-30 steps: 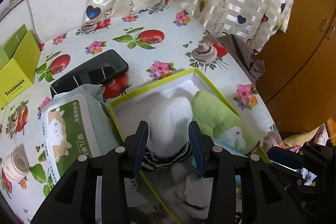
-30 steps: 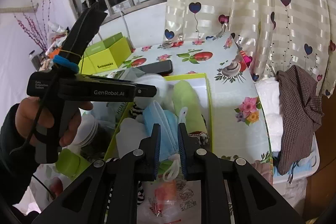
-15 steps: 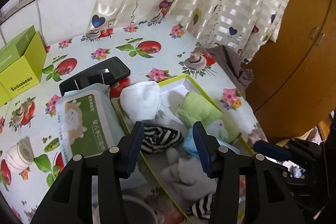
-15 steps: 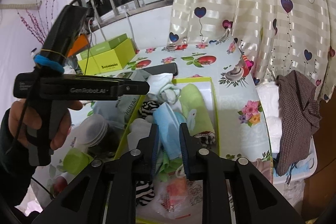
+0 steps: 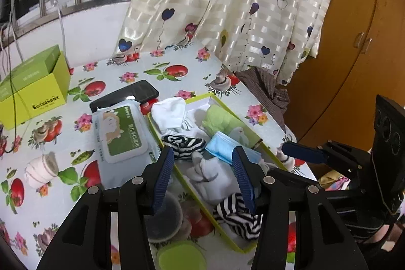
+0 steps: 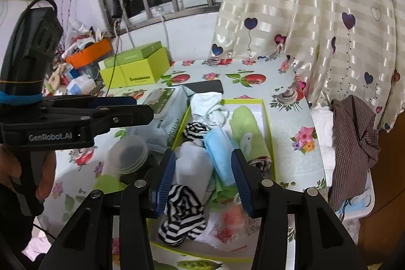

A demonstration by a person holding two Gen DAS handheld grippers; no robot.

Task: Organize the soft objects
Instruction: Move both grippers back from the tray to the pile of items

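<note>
the rolled sock (image 5: pixel 41 170) lies alone on the table (image 5: pixel 63 196), well left of the box (image 5: pixel 229 243); it could be overlooked. left tongs (image 5: pixel 203 175) gape empty above the socks. right tongs (image 6: pixel 202 179) are opening around the blue mask (image 6: pixel 221 151), which could snag a pad and lift out.

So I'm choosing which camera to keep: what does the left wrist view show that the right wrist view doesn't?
Only the left wrist view shows the rolled white bandage on the tablecloth and the wooden cupboard door. Only the right shows the orange plastic tray of clutter and the person's hand. Both share the yellow-green box with its blue face mask.
</note>
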